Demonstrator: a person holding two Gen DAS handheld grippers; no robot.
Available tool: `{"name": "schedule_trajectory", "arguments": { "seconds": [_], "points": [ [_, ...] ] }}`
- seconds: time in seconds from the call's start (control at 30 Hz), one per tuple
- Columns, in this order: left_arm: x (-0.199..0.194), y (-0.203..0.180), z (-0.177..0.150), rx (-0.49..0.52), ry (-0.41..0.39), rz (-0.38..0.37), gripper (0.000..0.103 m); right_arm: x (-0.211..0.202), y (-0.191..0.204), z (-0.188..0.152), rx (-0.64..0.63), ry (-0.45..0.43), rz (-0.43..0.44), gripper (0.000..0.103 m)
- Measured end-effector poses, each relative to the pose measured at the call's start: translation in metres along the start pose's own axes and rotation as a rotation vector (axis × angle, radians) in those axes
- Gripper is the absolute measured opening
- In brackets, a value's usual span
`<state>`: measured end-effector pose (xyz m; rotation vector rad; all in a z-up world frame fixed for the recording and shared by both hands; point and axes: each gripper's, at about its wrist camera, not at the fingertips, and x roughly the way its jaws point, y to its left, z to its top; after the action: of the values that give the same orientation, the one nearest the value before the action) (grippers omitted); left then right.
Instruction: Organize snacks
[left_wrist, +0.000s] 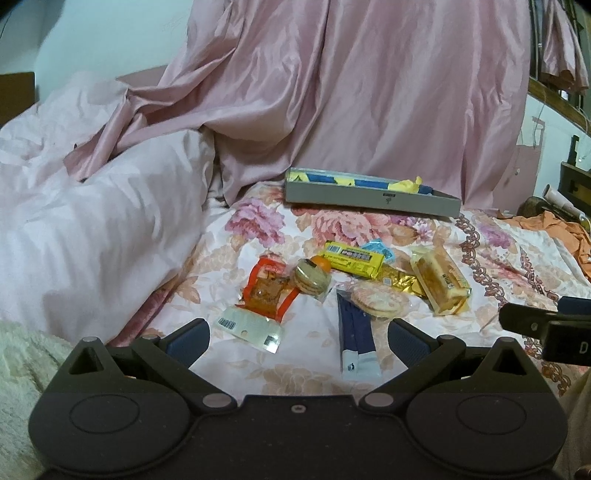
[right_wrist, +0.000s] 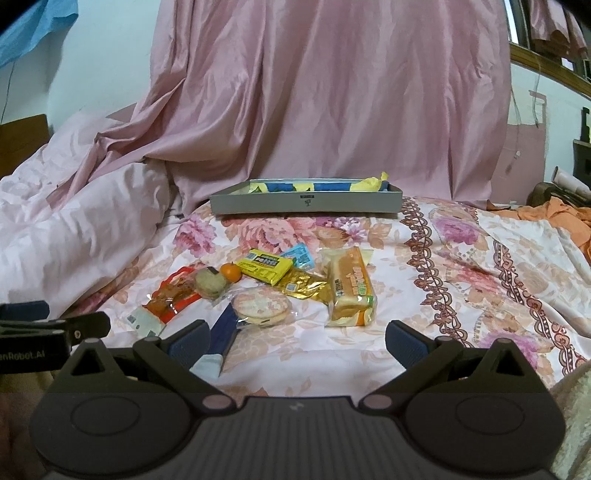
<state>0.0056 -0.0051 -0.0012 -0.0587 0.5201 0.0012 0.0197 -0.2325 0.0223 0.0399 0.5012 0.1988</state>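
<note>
Both grippers, left gripper (left_wrist: 298, 341) and right gripper (right_wrist: 297, 341), hang open and empty near the snack pile (left_wrist: 354, 280), ready to fill the far gray box (left_wrist: 373, 197).

We are looking at a floral bedsheet (right_wrist: 461, 258) spreading across the bed. A pale pink duvet (left_wrist: 92, 221) is bunching up on the left, a shiny pink curtain (right_wrist: 332, 110) is hanging down behind and pooling onto the bed, and an orange cloth (right_wrist: 569, 218) is lying crumpled at the far right edge.
</note>
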Motion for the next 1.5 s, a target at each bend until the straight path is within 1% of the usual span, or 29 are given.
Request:
{"name": "schedule_trajectory", "arguments": {
  "seconds": [0.2, 0.33, 0.47, 0.6, 0.67, 0.77, 0.9, 0.97, 1.07, 1.17, 1.27, 1.33, 1.5],
  "points": [
    [0.021, 0.008, 0.009, -0.047, 0.081, -0.025, 0.102, 0.003, -0.008, 0.01, 0.038, 0.022, 0.005, 0.103],
    [0.038, 0.008, 0.019, -0.047, 0.131, -0.069, 0.102, 0.01, -0.014, 0.018, 0.056, 0.039, 0.02, 0.103],
    [0.063, 0.003, 0.032, -0.017, 0.196, -0.139, 0.102, 0.026, -0.027, 0.03, 0.087, 0.08, 0.039, 0.103],
    [0.093, -0.004, 0.044, 0.024, 0.263, -0.194, 0.102, 0.047, -0.041, 0.045, 0.082, 0.117, 0.021, 0.103],
    [0.111, -0.009, 0.047, 0.044, 0.299, -0.211, 0.102, 0.06, -0.049, 0.052, 0.08, 0.144, 0.029, 0.103],
    [0.138, -0.013, 0.046, 0.044, 0.362, -0.237, 0.102, 0.082, -0.056, 0.06, 0.044, 0.172, 0.039, 0.103],
    [0.172, -0.022, 0.038, 0.053, 0.436, -0.24, 0.102, 0.118, -0.062, 0.066, -0.007, 0.208, 0.058, 0.103],
    [0.185, -0.027, 0.034, 0.064, 0.463, -0.244, 0.102, 0.136, -0.065, 0.067, -0.012, 0.224, 0.062, 0.103],
    [0.2, -0.032, 0.027, 0.091, 0.493, -0.249, 0.102, 0.164, -0.067, 0.067, -0.021, 0.233, 0.066, 0.103],
    [0.21, -0.036, 0.023, 0.113, 0.51, -0.237, 0.102, 0.186, -0.07, 0.067, -0.008, 0.254, 0.085, 0.103],
    [0.216, -0.04, 0.022, 0.143, 0.504, -0.23, 0.102, 0.202, -0.072, 0.068, -0.005, 0.258, 0.097, 0.103],
    [0.22, -0.043, 0.021, 0.157, 0.5, -0.226, 0.102, 0.211, -0.071, 0.068, -0.019, 0.263, 0.086, 0.103],
    [0.223, -0.052, 0.017, 0.225, 0.497, -0.205, 0.102, 0.232, -0.071, 0.06, 0.001, 0.328, 0.094, 0.103]
  ]
}}
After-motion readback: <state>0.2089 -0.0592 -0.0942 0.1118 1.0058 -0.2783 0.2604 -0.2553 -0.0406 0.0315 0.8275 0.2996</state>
